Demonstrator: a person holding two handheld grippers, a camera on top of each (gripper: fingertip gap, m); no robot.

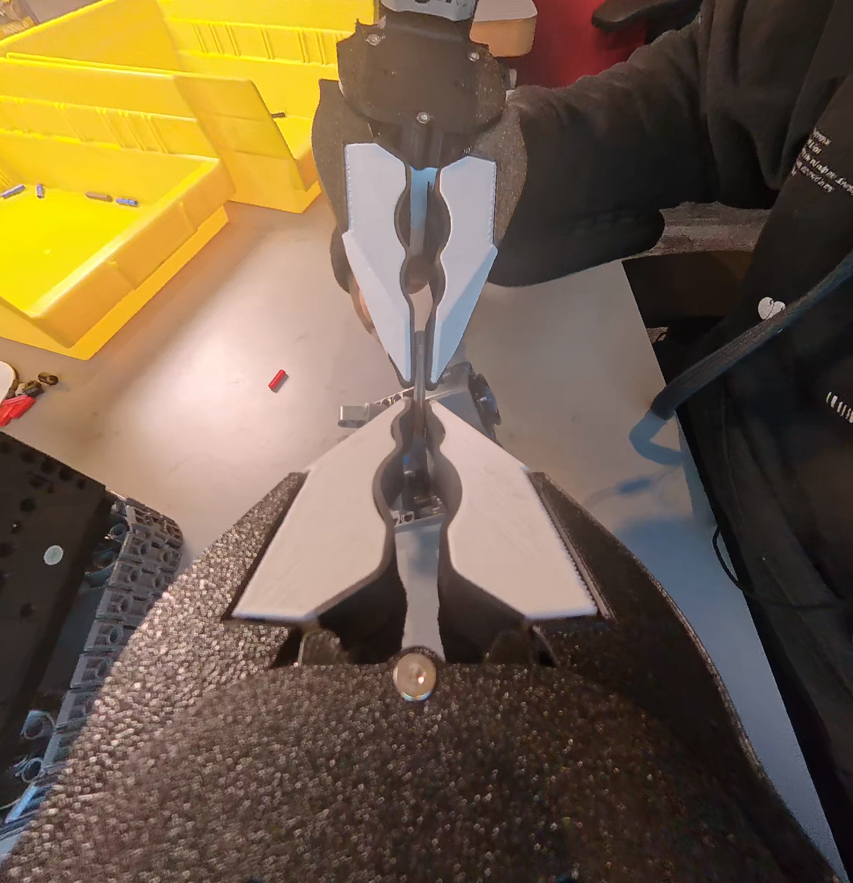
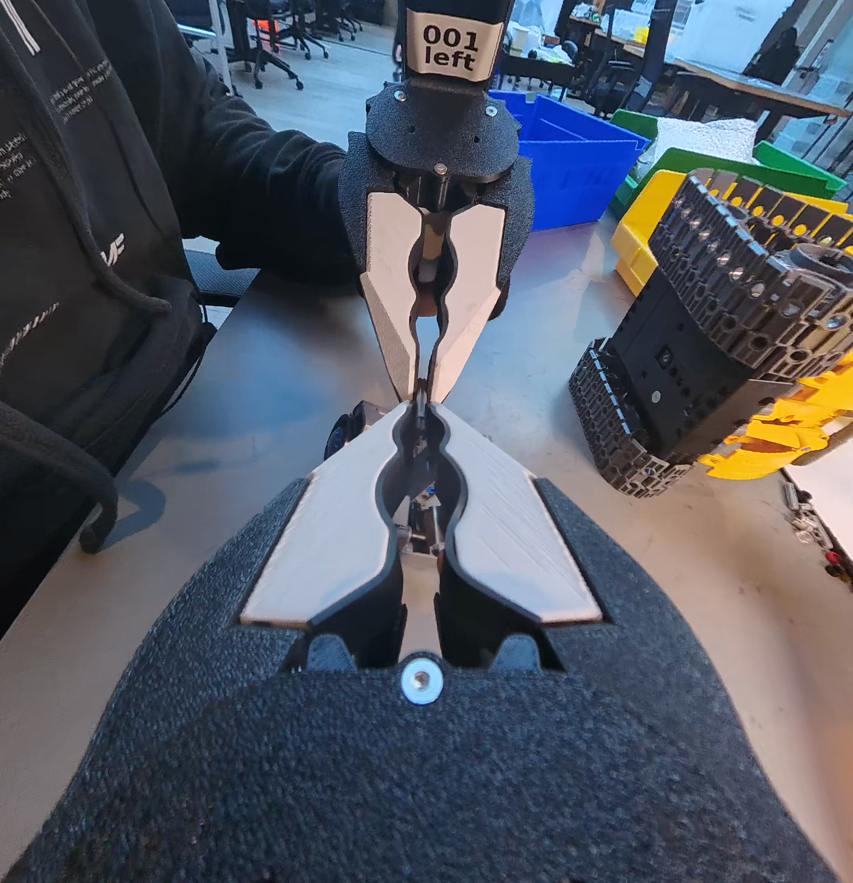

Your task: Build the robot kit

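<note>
- Left hand-held gripper [image 1: 419, 406] and right hand-held gripper [image 2: 421, 406] meet tip to tip, both clenched on one thin black rod [image 1: 421, 363].
- Beneath them, a small grey assembly [image 1: 417, 506] on the table [image 1: 185, 430].

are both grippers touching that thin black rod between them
Touching. In the left wrist view, the left gripper and right gripper each pinch the rod.

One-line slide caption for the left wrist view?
Left gripper and right gripper meet tip to tip, both shut on a thin black axle, above a grey table.
</note>
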